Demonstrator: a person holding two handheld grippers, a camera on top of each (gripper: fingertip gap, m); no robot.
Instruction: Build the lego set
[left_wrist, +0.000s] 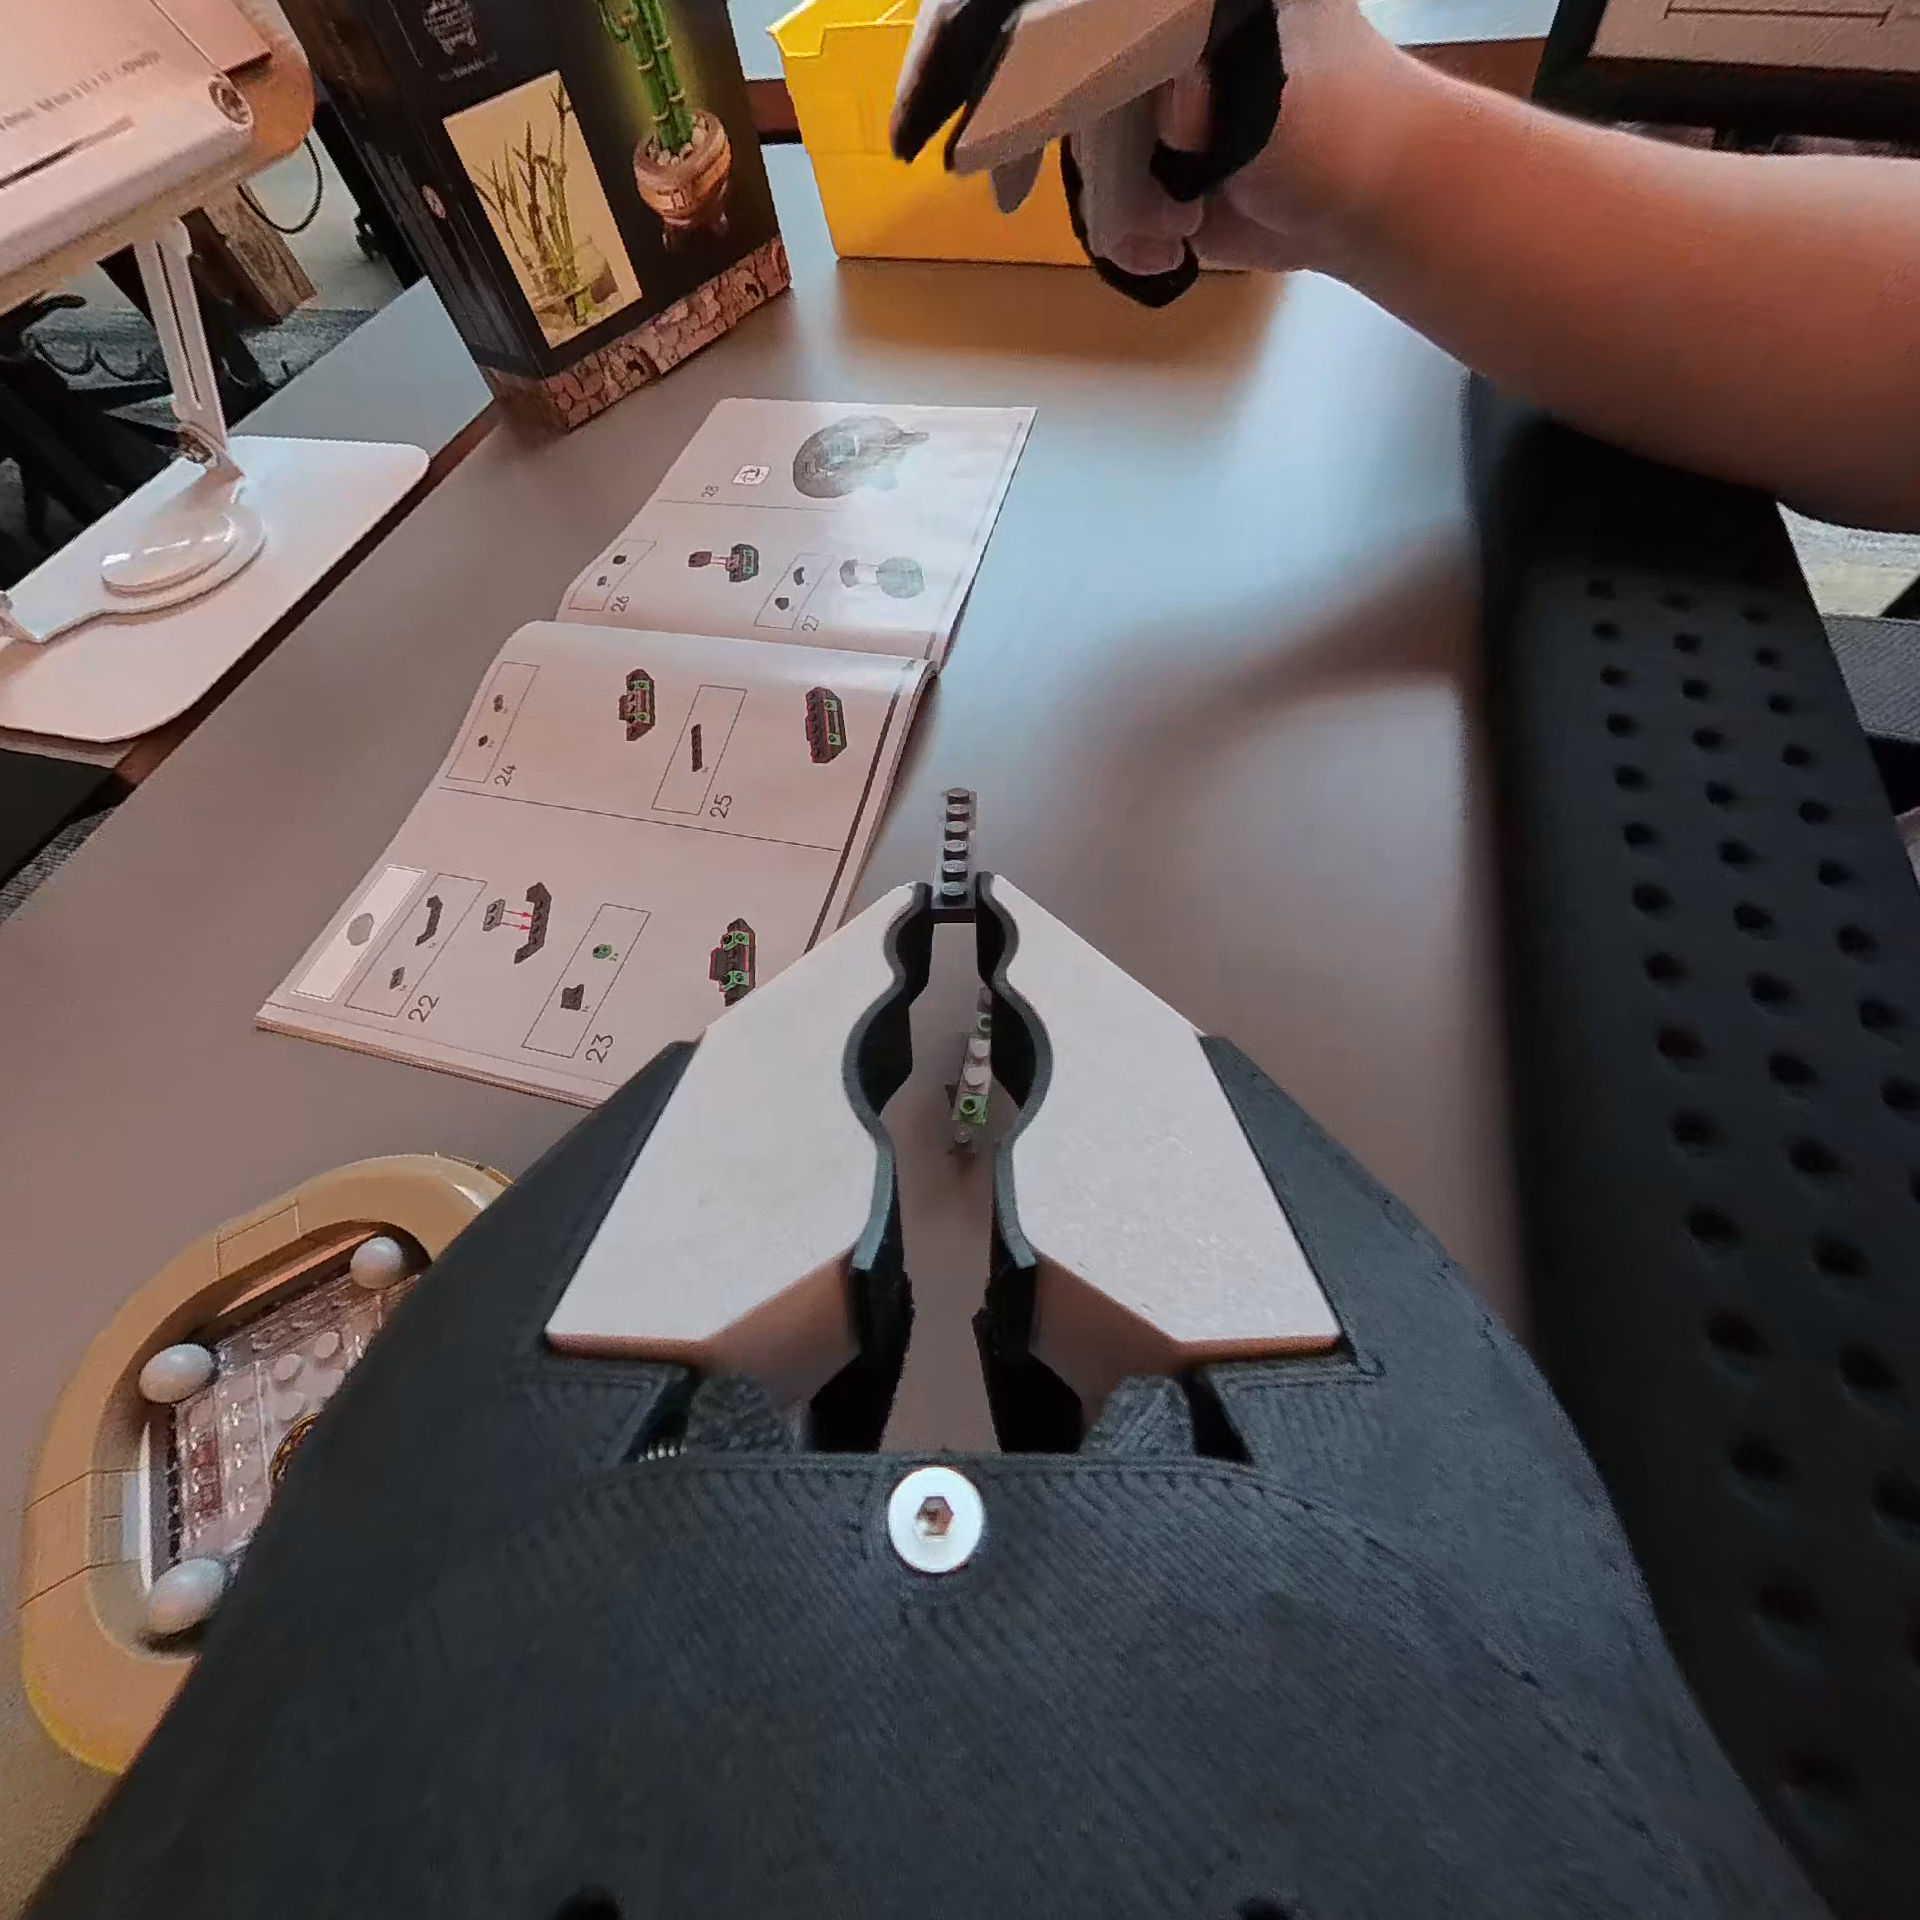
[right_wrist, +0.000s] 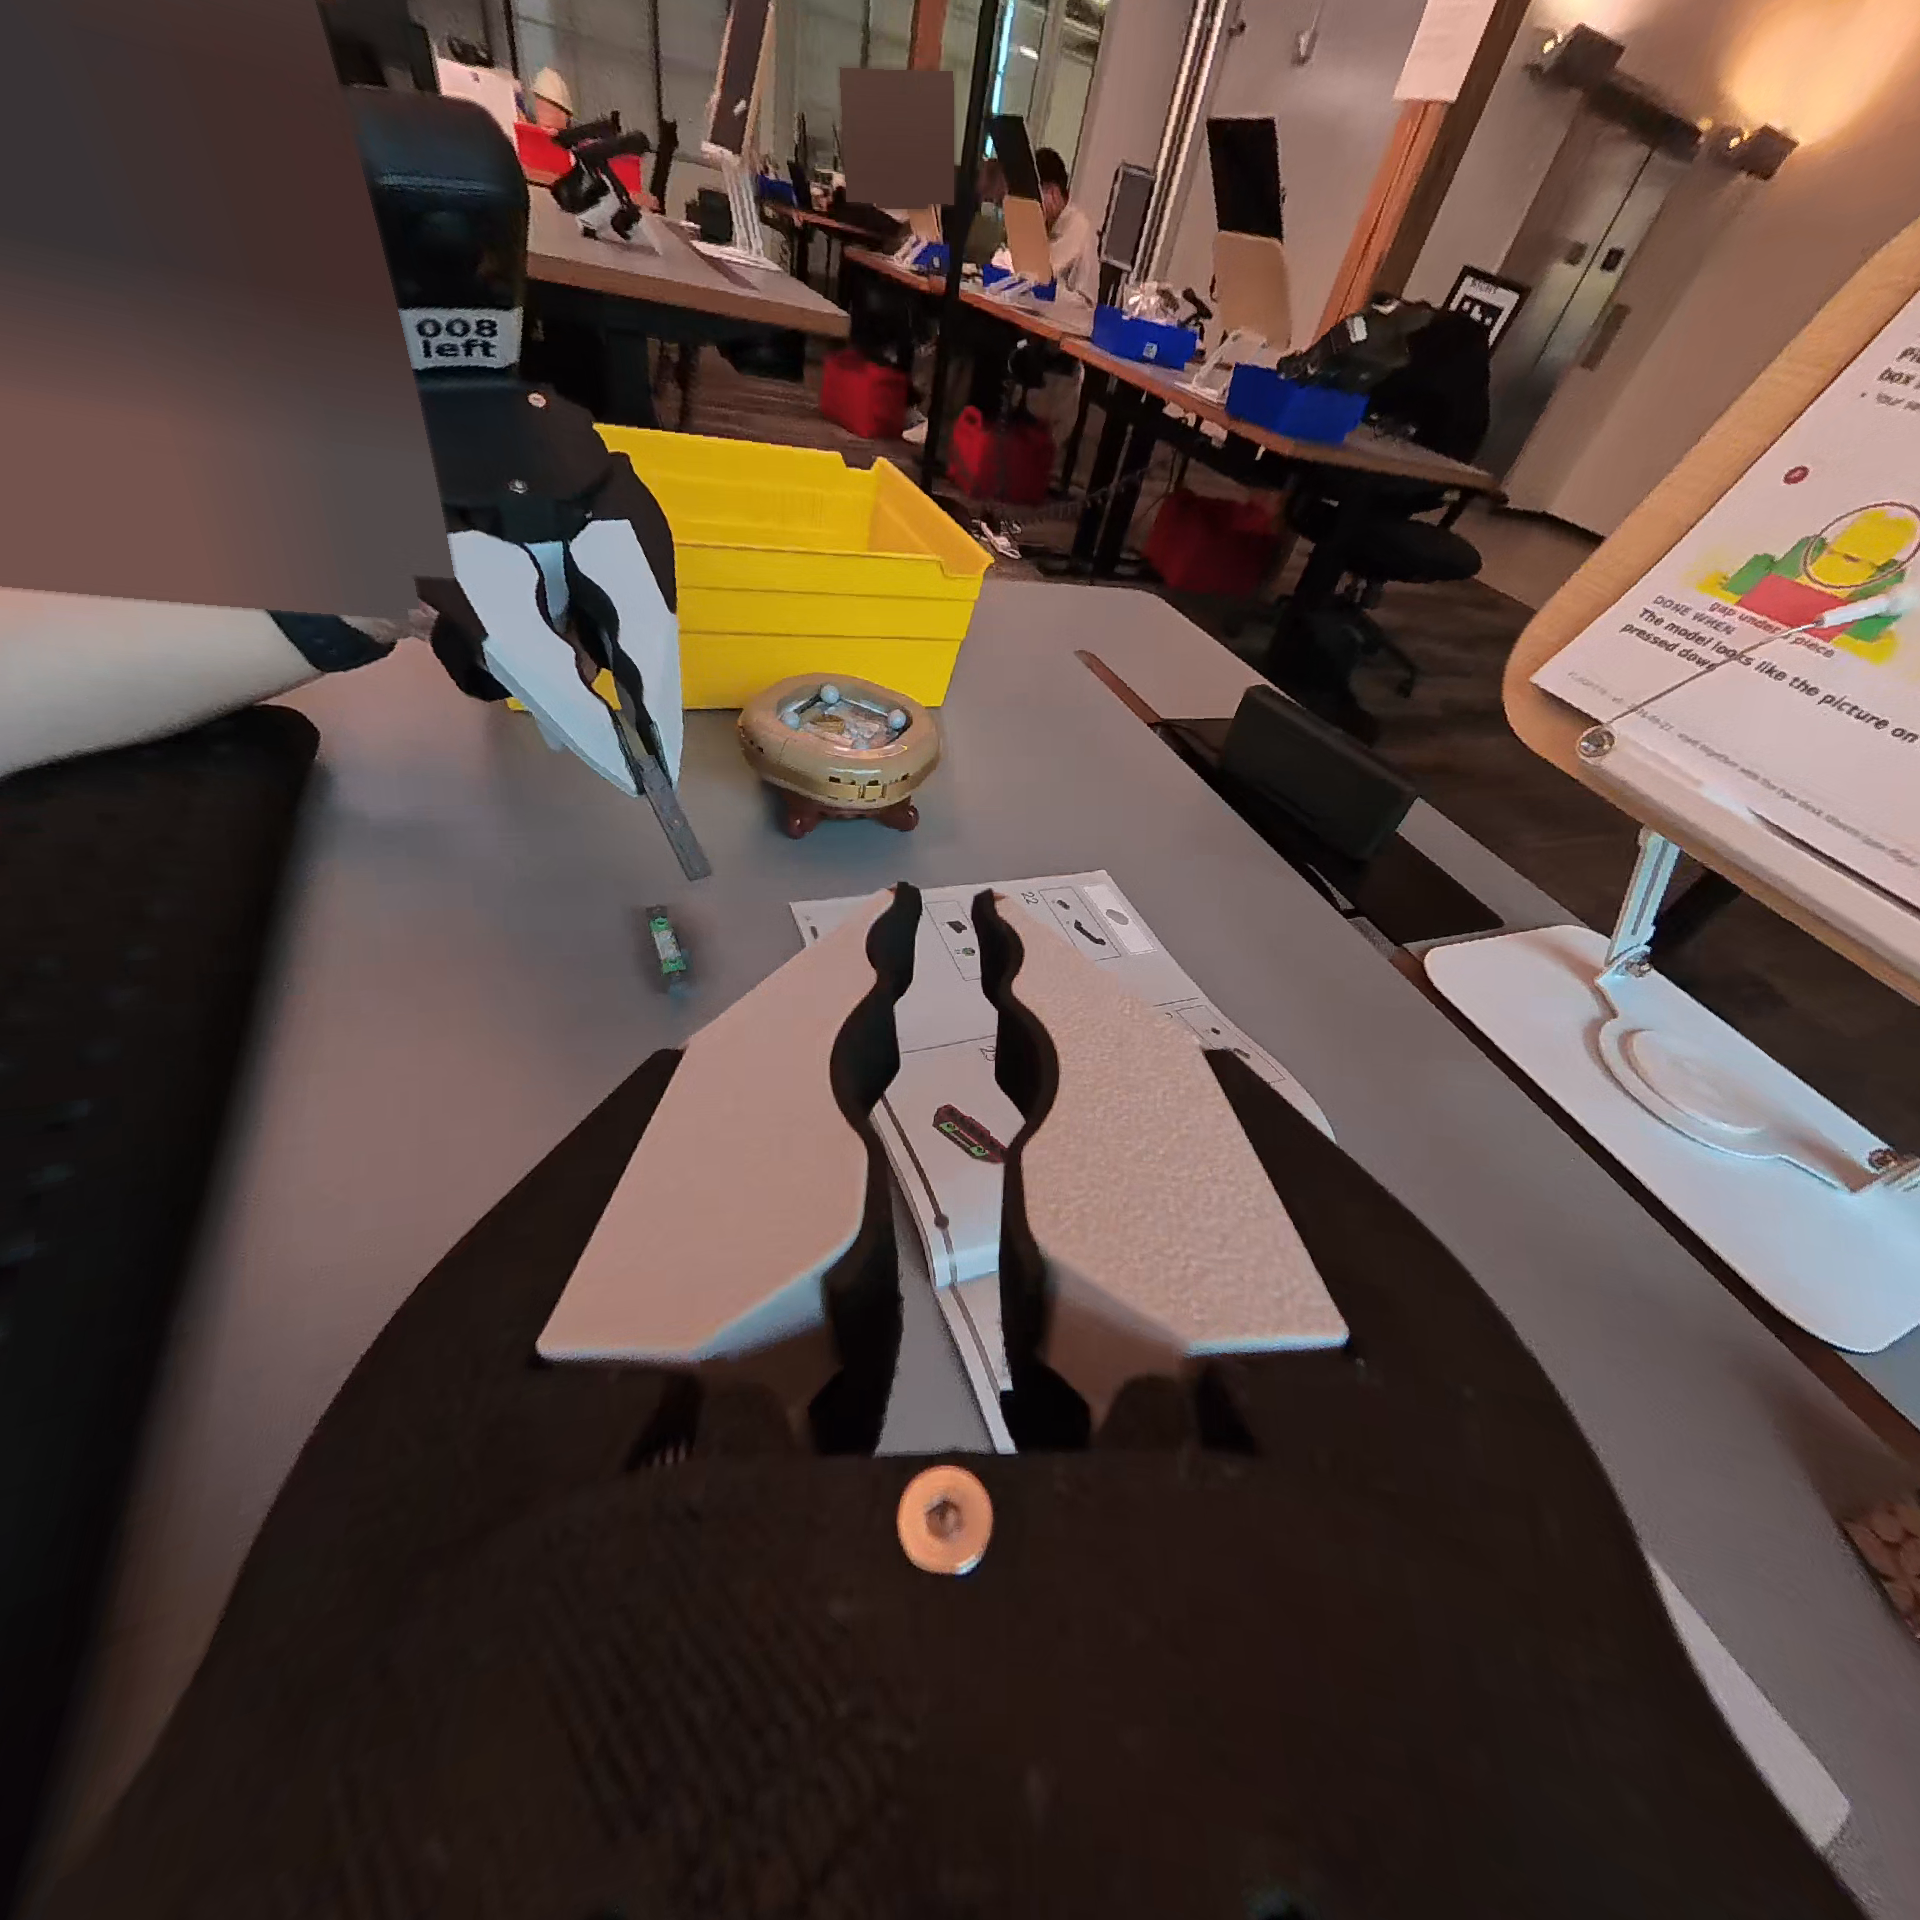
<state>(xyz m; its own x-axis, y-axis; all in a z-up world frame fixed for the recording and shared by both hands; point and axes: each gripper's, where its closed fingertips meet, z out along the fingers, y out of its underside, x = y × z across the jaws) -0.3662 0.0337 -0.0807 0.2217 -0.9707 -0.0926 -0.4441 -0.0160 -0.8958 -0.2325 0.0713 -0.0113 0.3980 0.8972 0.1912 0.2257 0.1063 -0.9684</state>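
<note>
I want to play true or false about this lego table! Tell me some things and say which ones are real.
1. The left tongs pinch a long dark studded strip. True.
2. The right tongs hold a brick. False: they are open with nothing between them.
3. The yellow bin stands behind the tan pot. True.
4. The instruction booklet is closed. False: it lies open.
5. A small green-and-grey piece lies on the table. True.
</note>
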